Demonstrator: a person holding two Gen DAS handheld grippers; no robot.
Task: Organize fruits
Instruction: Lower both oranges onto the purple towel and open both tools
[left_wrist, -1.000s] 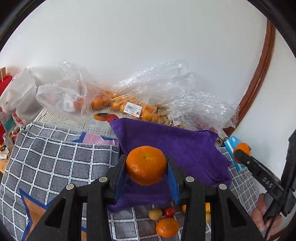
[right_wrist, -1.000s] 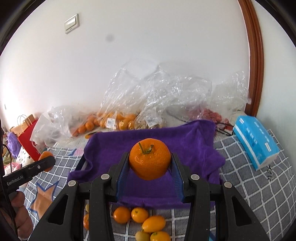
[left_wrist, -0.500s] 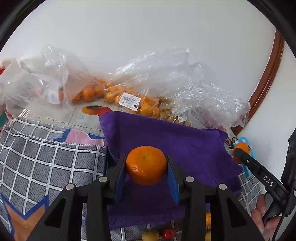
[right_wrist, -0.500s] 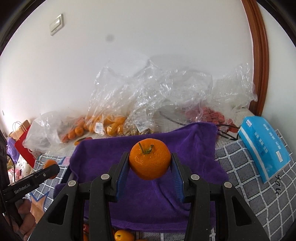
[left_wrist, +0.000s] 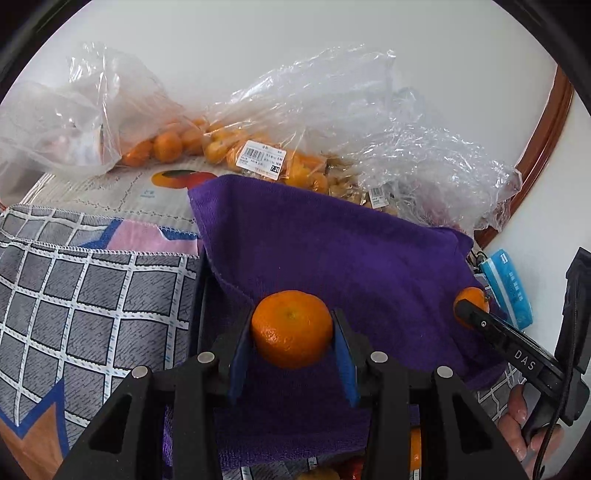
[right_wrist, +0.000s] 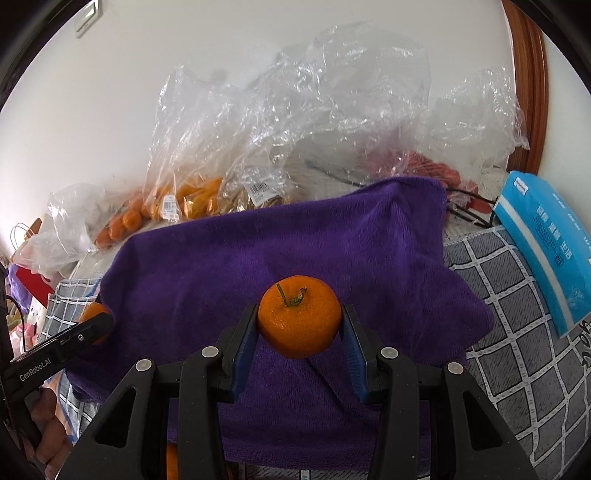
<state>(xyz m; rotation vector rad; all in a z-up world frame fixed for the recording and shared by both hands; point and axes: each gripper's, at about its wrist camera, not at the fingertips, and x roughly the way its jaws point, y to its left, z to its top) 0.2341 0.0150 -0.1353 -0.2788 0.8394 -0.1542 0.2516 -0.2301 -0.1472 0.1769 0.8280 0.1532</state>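
Note:
My left gripper (left_wrist: 292, 341) is shut on a round orange mandarin (left_wrist: 291, 328), held over the near-left part of a purple towel (left_wrist: 332, 251). My right gripper (right_wrist: 299, 334) is shut on a stemmed mandarin (right_wrist: 299, 321), held over the towel's (right_wrist: 258, 258) middle. The right gripper also shows at the right in the left wrist view (left_wrist: 467, 312) with its mandarin (left_wrist: 474, 297). The left gripper shows at the left in the right wrist view (right_wrist: 96, 326).
Clear plastic bags of oranges (left_wrist: 173, 144) and other fruit (right_wrist: 195, 199) lie behind the towel against the wall. A blue tissue pack (right_wrist: 546, 247) lies right of the towel. A grey checked cloth (left_wrist: 74, 295) covers the surface. Loose small fruits (left_wrist: 415, 448) lie by the towel's near edge.
Both grippers have moved forward over the purple towel, each still holding its mandarin. The loose fruits at the near edge have mostly slipped out of view.

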